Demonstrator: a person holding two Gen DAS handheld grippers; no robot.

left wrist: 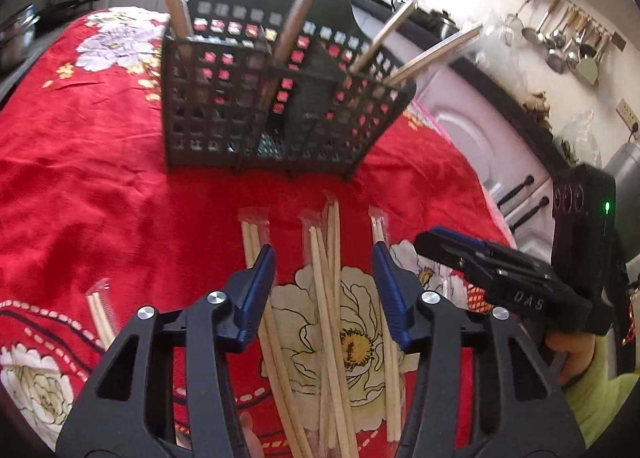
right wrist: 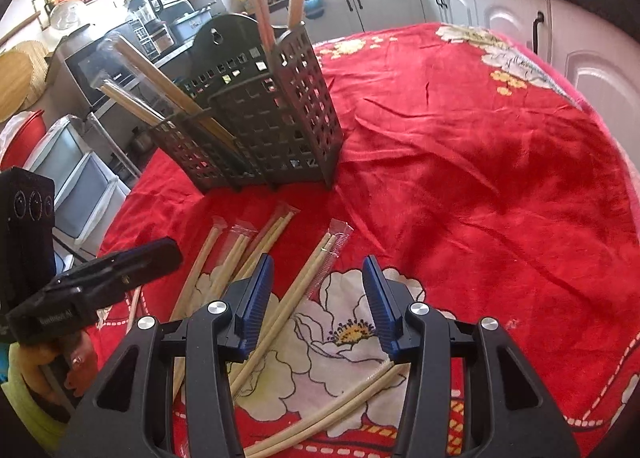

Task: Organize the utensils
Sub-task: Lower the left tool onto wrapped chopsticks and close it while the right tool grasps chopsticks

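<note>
Left wrist view: left hand-held gripper point(left wrist: 324, 290) apart over wrapped chopsticks point(left wrist: 326, 298); right hand-held gripper point(right wrist: 318, 298) apart too. Next: clamp, lift into holder point(left wrist: 276, 97).

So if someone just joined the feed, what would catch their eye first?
Probably the bright red floral tablecloth that fills both views. Next, the dark perforated plastic utensil holder standing at its far side, with wrapped chopstick pairs already leaning out of it. Then the loose pale wooden chopsticks in clear sleeves, scattered on the cloth in front of the holder.
</note>
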